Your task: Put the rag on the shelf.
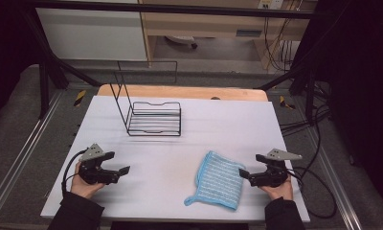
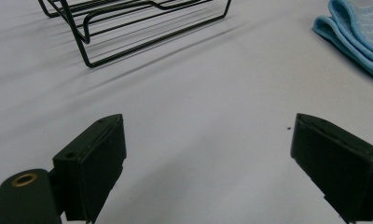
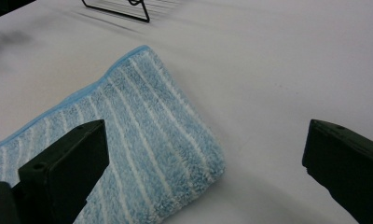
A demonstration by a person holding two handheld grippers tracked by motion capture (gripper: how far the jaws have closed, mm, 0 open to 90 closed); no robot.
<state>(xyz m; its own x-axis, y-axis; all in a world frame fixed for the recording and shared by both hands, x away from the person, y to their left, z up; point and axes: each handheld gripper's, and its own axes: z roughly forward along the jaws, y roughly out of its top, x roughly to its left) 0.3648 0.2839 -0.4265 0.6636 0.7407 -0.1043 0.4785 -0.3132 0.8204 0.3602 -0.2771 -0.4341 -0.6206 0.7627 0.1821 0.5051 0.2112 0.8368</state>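
A folded blue towel (image 1: 218,181) with white stripes lies flat at the front right of the white table (image 1: 228,124). A black wire rack (image 1: 153,117) stands at the back left. My left gripper (image 1: 118,163) rests low at the front left, open and with nothing in it. Its view (image 2: 208,144) looks across bare table toward the rack (image 2: 128,23), with the towel's edge (image 2: 357,28) at upper right. My right gripper (image 1: 250,166) is open beside the towel's right edge. In its own view (image 3: 208,154) its left jaw stands over the towel (image 3: 142,126) and its right jaw over bare table.
The rack's tall wire back (image 1: 120,96) rises on its left side. Black frame bars (image 1: 50,62) flank the table, and cables (image 1: 319,187) trail off the right edge. A wooden board (image 1: 180,91) shows beyond the far edge.
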